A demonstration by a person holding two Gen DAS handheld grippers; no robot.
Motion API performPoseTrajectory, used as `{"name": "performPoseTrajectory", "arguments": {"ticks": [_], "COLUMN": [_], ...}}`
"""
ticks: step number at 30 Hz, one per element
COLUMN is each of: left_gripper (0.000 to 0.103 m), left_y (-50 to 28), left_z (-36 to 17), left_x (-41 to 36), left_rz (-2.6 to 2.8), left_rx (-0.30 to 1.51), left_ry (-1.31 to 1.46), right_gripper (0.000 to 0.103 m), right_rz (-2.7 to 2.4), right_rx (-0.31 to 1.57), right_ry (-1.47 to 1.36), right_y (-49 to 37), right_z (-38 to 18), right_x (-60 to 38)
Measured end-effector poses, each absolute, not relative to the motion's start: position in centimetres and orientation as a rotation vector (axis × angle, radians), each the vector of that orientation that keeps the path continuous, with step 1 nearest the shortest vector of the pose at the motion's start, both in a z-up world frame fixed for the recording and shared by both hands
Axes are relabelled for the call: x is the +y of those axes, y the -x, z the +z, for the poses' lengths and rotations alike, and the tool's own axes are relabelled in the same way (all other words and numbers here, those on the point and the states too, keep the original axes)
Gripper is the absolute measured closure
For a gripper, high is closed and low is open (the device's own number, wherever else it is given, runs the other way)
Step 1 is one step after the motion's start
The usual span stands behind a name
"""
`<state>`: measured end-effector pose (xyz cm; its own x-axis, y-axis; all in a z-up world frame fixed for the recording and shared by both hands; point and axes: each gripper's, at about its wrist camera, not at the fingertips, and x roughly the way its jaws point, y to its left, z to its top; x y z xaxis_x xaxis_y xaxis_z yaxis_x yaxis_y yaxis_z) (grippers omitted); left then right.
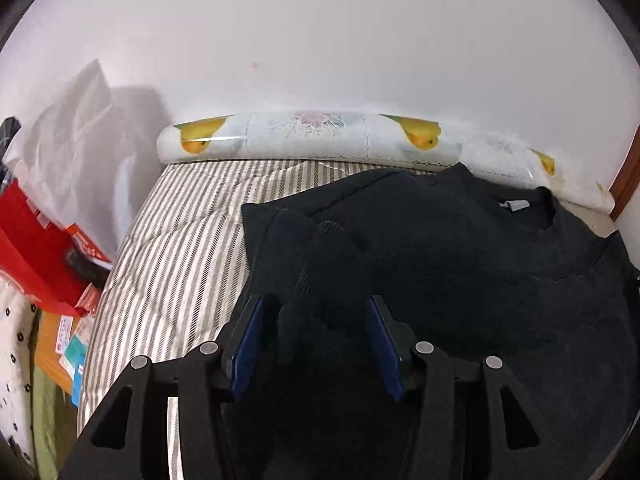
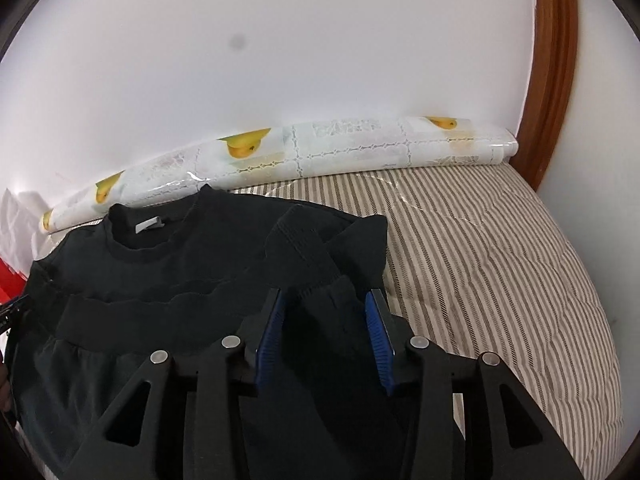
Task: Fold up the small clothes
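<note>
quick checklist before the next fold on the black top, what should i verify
1. Black knit top lies on the striped quilt, neck label up: ok.
2. Both sleeves folded inward over the body: ok.
3. Left gripper jaws apart, cloth between them: grip cannot tell.
4. Right gripper jaws apart, pads off the cloth: ok.
5. Lower hem folded up evenly: cannot tell, hidden by the grippers.
6. Fruit-print plastic roll clear of the top: ok.
</note>
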<state>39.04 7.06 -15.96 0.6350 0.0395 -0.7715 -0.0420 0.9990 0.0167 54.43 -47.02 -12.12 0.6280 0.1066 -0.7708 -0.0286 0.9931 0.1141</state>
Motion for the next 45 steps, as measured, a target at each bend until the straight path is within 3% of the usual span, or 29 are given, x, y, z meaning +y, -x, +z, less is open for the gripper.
{"name": "performPoseTrajectory", "arguments": {"ticks": [2,5,7,10,16,24,30,32,34,40,45], "left_gripper": [0.054,0.063,0.09,0.094,0.094,0.093,0.088,0.084,0.074,0.06,0.054], "left_y": [-39.5,-40.0,-40.2,-39.7,-40.0,-41.9,-41.5,-40.9,-40.3,-36.6,-32.2], "left_z": [-16.2,-16.4,-16.4,-15.7,-14.1,-16.3,-16.3,-16.0,-15.9,-14.9,-14.0], "left_x": [6.7,6.0,5.9,6.2,7.7,6.6,6.8,6.7,6.7,6.8,7.3], "left_rz": [0.042,0.053,0.087,0.079,0.116,0.105,0.081,0.061,0.057,0.049,0.073], "left_rx": [0.879,0.873,0.856,0.802,0.73,0.804,0.835,0.838,0.846,0.862,0.858], "left_ry": [-0.017,-0.067,-0.097,-0.082,-0.046,-0.079,-0.048,-0.037,-0.028,0.011,0.006], "right_gripper": [0.062,0.065,0.074,0.085,0.086,0.086,0.077,0.074,0.07,0.068,0.068], "right_rz": [0.085,0.091,0.101,0.131,0.163,0.089,0.087,0.085,0.093,0.147,0.214], "right_rx": [0.891,0.892,0.88,0.853,0.735,0.903,0.905,0.887,0.874,0.833,0.831], "right_ry": [-0.087,-0.062,-0.044,-0.043,-0.082,-0.135,-0.09,-0.076,-0.07,-0.062,-0.081], "right_y": [-55.0,-55.7,-55.9,-56.0,-56.0,-59.3,-58.4,-57.4,-56.0,-51.3,-47.8], "right_z": [-12.5,-12.7,-12.7,-12.4,-9.9,-14.5,-13.6,-12.8,-11.9,-10.2,-10.1], "right_x": [-46.8,-46.3,-45.9,-45.6,-46.0,-47.7,-47.4,-47.4,-47.3,-45.0,-41.0]}}
